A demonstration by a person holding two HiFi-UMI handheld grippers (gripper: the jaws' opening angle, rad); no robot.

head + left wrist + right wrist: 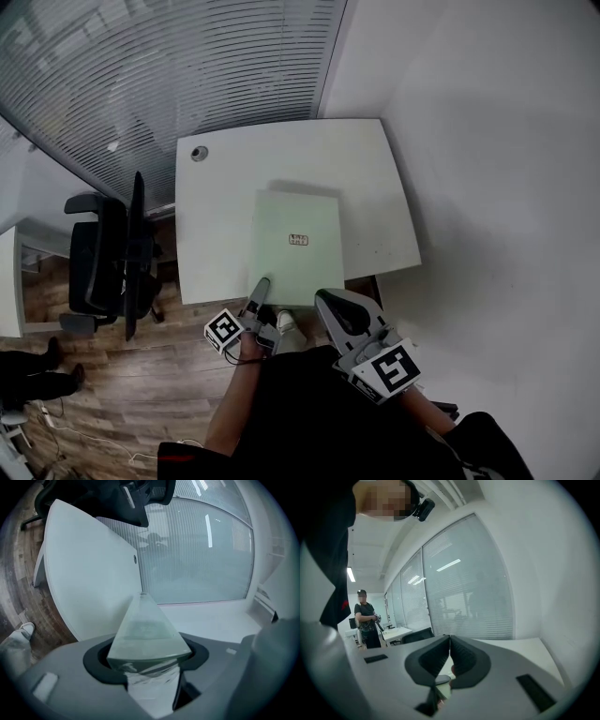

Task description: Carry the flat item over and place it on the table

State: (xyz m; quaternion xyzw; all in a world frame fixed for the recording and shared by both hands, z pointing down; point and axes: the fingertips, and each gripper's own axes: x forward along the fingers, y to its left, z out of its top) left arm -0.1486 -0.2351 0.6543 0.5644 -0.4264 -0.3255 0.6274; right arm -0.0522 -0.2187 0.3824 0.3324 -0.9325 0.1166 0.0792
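Pinching the flat item [298,220] is the left gripper [260,286]; right gripper's [449,638] view alone shows fingers [465,660] pressed together.

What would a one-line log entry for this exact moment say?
left gripper: shut on flat item | right gripper: shut, empty | flat item: over white table, near edge overhanging

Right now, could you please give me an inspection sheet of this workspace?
Surface: white table with a grommet hole.
Job's things: pale green flat item, over the table's near edge, label up.
Clutter: nothing seen.
Grippers: left gripper shut on the flat item's near edge; right gripper shut, empty.
Cables: cords on the wooden floor.
Surroundings: office chair, blinds, a bystander.
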